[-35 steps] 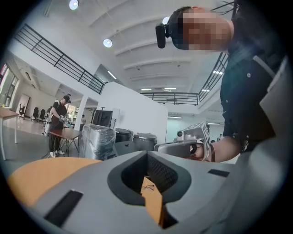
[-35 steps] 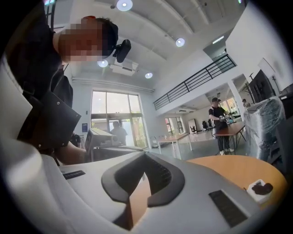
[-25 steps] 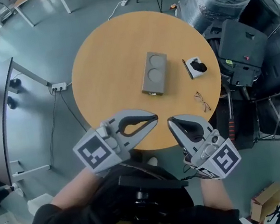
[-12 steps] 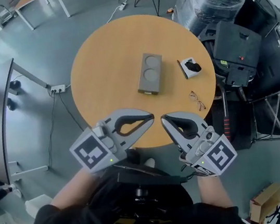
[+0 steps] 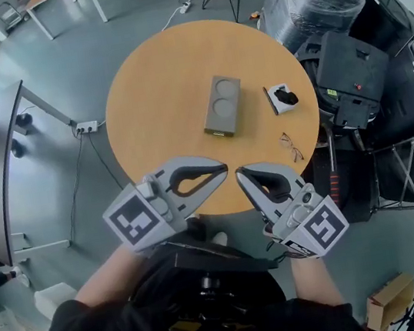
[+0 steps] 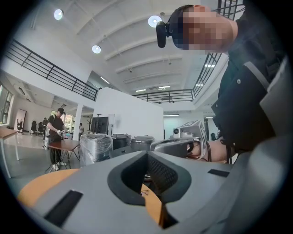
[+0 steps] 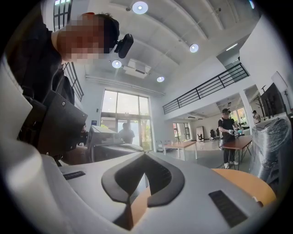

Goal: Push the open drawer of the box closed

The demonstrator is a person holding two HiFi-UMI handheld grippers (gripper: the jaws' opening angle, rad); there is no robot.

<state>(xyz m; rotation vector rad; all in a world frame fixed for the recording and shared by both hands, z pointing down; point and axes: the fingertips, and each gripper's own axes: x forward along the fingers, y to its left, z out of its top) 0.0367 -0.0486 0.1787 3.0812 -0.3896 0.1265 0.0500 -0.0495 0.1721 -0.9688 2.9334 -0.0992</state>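
Centrally placed: round wood-coloured worktop (image 5: 149, 92), seen from above, grey floor around it.

Item 1, box (image 5: 222, 105). Grey, oblong, lying flat near the middle of the worktop, two round recesses in its top face. Its long axis runs away from the person at a slight tilt, with one short end turned toward the grippers. The drawer at that end is too small to make out.

Item 2, small white holder (image 5: 278, 100) with a dark object on it. It lies to the right of the box, apart from it.

Item 3, spectacles (image 5: 291, 147). They lie near the worktop's right edge, closer to the person than the holder.

Item 4, left gripper (image 5: 226, 169) (image 6: 146, 153). It is held low over the near rim of the worktop, forearm coming in from the lower left, and points to the right. Its jaws meet at the tips with nothing between them.

Item 5, right gripper (image 5: 239, 173) (image 7: 145, 154). It is held just beside the left gripper and angled up and to the left, so the two sets of tips nearly face each other. Its jaws are also closed tip to tip and empty.

Both grippers are well short of the box, which neither touches.
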